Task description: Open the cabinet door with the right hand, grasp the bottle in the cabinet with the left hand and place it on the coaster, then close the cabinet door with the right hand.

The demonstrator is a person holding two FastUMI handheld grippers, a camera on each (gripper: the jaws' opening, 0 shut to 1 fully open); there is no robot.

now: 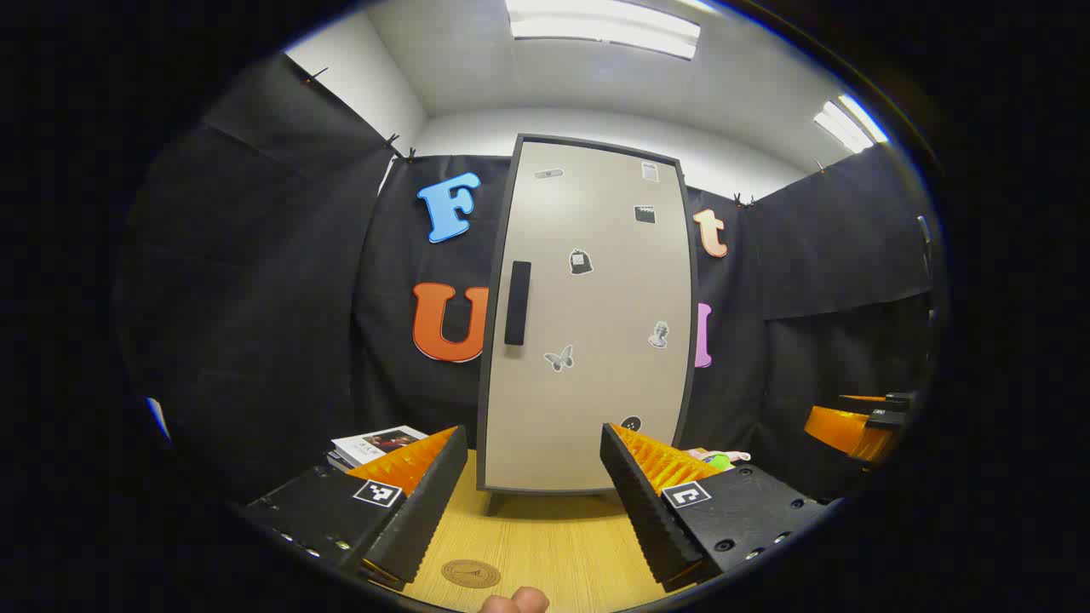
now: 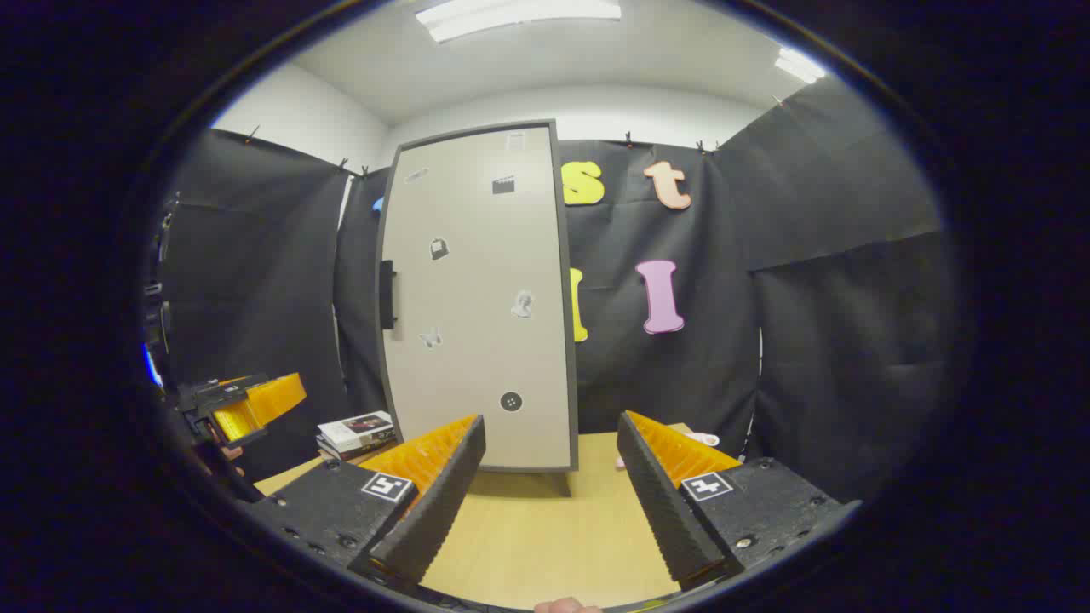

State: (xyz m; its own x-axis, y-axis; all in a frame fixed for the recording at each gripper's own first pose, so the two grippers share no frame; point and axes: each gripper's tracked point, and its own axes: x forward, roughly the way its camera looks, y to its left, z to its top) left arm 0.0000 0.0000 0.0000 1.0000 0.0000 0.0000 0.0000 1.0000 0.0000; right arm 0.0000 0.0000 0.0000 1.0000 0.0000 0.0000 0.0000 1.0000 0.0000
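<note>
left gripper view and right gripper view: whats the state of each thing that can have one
cabinet door: shut, handle untouched
left hand-held gripper: open, empty, apart from the cabinet
right hand-held gripper: open, empty, apart from the cabinet
coaster: flat on the table, bare
books: stacked, lying flat beside the cabinet
bottle: cannot tell, door shut

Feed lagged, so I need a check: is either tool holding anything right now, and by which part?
Nothing is held. The left tool and the right tool are both open with only table between the fingers. The cabinet door is closed, its handle ungripped.
</note>
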